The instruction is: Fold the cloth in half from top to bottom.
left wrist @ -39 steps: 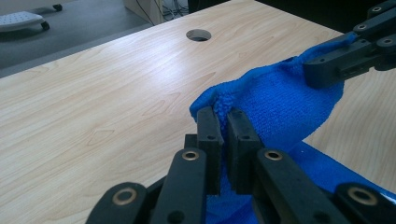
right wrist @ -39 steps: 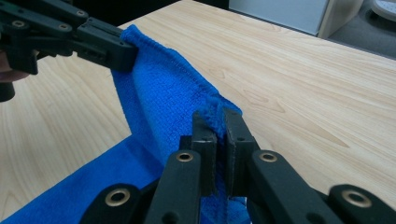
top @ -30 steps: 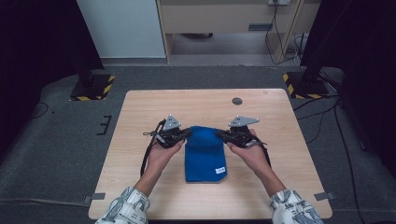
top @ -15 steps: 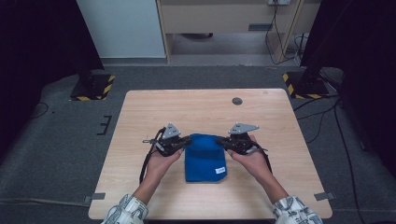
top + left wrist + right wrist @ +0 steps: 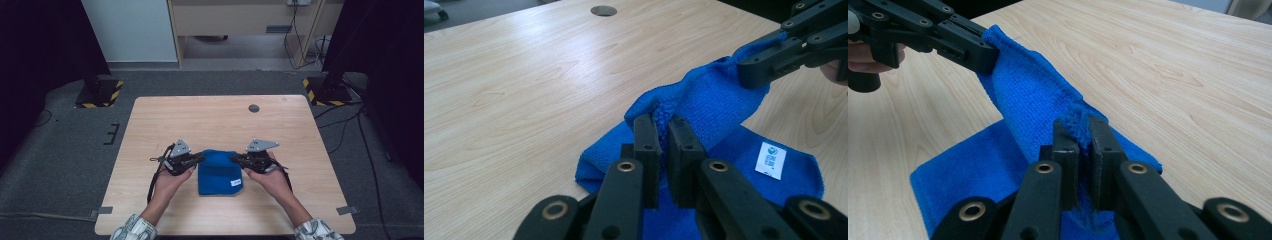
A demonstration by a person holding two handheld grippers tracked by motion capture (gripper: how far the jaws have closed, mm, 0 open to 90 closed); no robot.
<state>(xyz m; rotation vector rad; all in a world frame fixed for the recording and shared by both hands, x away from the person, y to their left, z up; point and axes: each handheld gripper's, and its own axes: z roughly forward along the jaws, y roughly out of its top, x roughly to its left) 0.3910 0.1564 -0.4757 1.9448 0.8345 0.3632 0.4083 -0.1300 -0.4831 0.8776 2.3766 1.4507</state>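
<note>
Markings: no readable text

The blue cloth (image 5: 704,105) carries a small white tag (image 5: 771,160) with a round teal emblem above fine print; the print is too small to read. The tag also appears in the high view.

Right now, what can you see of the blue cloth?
The blue cloth looks like terry microfibre with a small white label near one corner. It lies partly folded on the wooden table. Its far edge is lifted, pinched at one corner by the left gripper and at the other by the right gripper.
</note>
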